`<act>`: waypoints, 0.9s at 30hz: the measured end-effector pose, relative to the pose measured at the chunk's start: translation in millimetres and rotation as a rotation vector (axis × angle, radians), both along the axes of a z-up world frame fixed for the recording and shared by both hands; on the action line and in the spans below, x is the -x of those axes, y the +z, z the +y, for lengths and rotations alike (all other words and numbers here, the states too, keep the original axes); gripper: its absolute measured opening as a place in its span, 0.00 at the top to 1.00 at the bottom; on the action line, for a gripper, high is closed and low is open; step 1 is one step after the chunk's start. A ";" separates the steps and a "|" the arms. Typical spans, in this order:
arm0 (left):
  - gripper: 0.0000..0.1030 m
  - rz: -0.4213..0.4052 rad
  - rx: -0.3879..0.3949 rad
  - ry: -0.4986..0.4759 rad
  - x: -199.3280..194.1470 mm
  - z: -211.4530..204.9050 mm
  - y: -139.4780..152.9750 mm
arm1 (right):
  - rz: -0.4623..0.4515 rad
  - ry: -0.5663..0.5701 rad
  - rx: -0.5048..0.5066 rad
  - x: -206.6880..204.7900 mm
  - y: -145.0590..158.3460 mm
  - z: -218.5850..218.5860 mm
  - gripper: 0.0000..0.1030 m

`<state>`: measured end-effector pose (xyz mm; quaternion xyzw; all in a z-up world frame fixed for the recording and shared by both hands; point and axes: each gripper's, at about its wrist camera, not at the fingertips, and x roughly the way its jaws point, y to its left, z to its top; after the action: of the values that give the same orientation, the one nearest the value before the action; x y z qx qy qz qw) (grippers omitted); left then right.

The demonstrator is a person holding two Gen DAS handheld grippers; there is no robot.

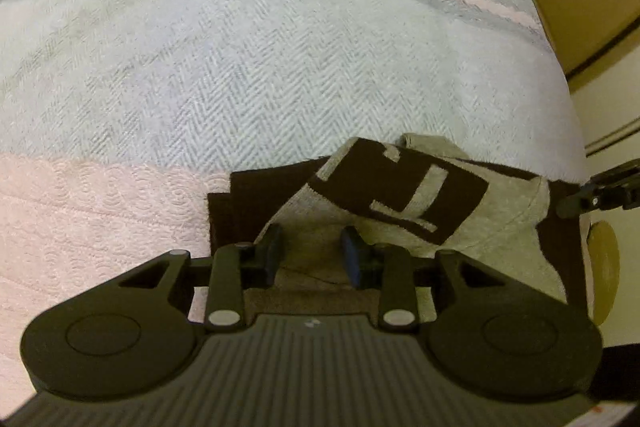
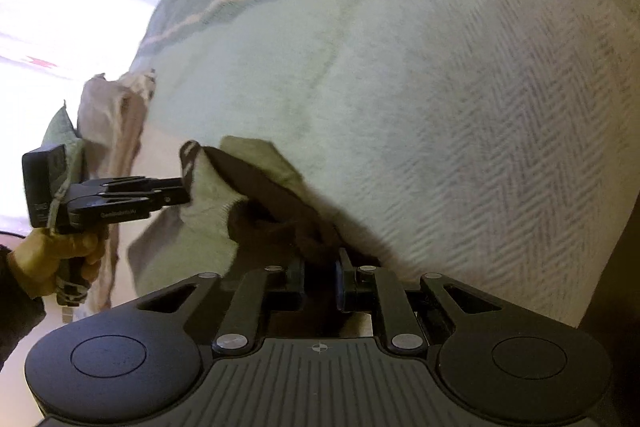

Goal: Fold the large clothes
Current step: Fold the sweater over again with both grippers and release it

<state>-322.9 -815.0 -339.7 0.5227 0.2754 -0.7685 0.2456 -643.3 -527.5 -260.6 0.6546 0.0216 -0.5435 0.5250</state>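
Lower centre of the left view: left claw (image 1: 310, 253), fingers apart, tan cloth lying between them, nothing clamped as far as can be told. Just above, garment (image 1: 404, 199), brown-and-tan with blocky lettering, bunched in several layers on the bed (image 1: 256, 67), which wears a pale herringbone blanket with a pink band at lower left. Lower centre of the right view: right claw (image 2: 320, 281), narrowed onto a dark fold of the garment (image 2: 256, 195) and seemingly gripping it, though motion blur makes this uncertain. At mid left of that view, the left claw again (image 2: 176, 195), side on at the garment's tan edge, carried by a gloved hand (image 2: 52, 259). Judged by the layering: partly folded, some folds already made, top flap skewed and rumpled. Left to do, probably: square the edges, lay the flap flat, complete the last fold.
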 end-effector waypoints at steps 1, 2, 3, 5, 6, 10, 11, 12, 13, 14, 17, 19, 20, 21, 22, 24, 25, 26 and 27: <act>0.72 -0.007 0.014 0.015 -3.7 0.7 6.7 | 0.015 0.007 0.001 0.3 5.8 0.5 0.88; 0.72 -0.020 0.039 0.038 -8.5 2.7 16.2 | 0.049 0.023 0.003 -1.0 13.6 1.3 0.86; 0.73 -0.034 0.054 0.061 -15.2 4.6 24.7 | 0.100 0.045 0.003 -3.6 22.9 2.4 0.81; 0.75 -0.040 0.077 0.120 -33.8 11.4 45.7 | 0.207 0.063 0.029 -11.6 47.5 7.6 0.79; 0.75 -0.031 0.081 0.149 -43.9 18.6 56.1 | 0.252 0.063 0.062 -17.7 59.5 10.1 0.79; 0.75 0.004 0.042 0.203 -70.8 52.4 64.0 | 0.277 0.133 0.208 -49.2 83.8 12.0 0.79; 0.75 0.007 0.025 0.207 -75.0 59.5 54.7 | 0.245 0.171 0.217 -57.6 75.6 8.2 0.79; 0.75 -0.002 0.009 0.212 -77.1 65.9 39.5 | 0.221 0.208 0.205 -65.6 61.4 4.1 0.79; 0.75 -0.013 0.003 0.216 -80.8 68.2 25.6 | 0.225 0.222 0.178 -69.4 47.3 1.5 0.79; 0.74 -0.010 0.007 0.217 -83.5 69.8 10.6 | 0.236 0.216 0.149 -71.0 32.8 -0.2 0.79; 0.74 0.034 0.019 0.151 -91.5 64.0 -13.8 | 0.213 0.160 0.127 -64.8 3.9 1.1 0.79; 0.74 0.059 0.046 0.173 -95.4 64.7 -10.3 | 0.266 0.169 0.139 -74.3 10.6 3.8 0.79; 0.75 0.064 0.068 0.180 -96.7 68.2 -3.2 | 0.310 0.174 0.141 -82.4 18.9 6.7 0.79; 0.77 0.073 0.085 0.191 -102.0 74.1 7.4 | 0.346 0.173 0.140 -91.4 27.8 11.2 0.78; 0.77 0.088 0.098 0.202 -110.1 82.1 20.1 | 0.366 0.166 0.145 -101.9 39.0 18.6 0.77; 0.77 0.117 0.117 0.226 -125.4 100.6 43.3 | 0.358 0.156 0.172 -126.7 58.0 31.0 0.75; 0.77 0.127 0.115 0.235 -131.8 111.2 52.3 | 0.351 0.165 0.191 -141.6 66.1 37.4 0.74; 0.77 0.136 0.112 0.235 -137.5 120.1 57.0 | 0.347 0.178 0.208 -156.0 70.8 43.4 0.74; 0.77 0.135 0.113 0.226 -140.5 128.7 58.0 | 0.340 0.200 0.216 -171.1 70.8 47.9 0.73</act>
<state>-182.4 -686.3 -281.7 0.4207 0.3044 -0.7839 0.3404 -472.1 -479.6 -189.8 0.4879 0.1163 -0.5905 0.6322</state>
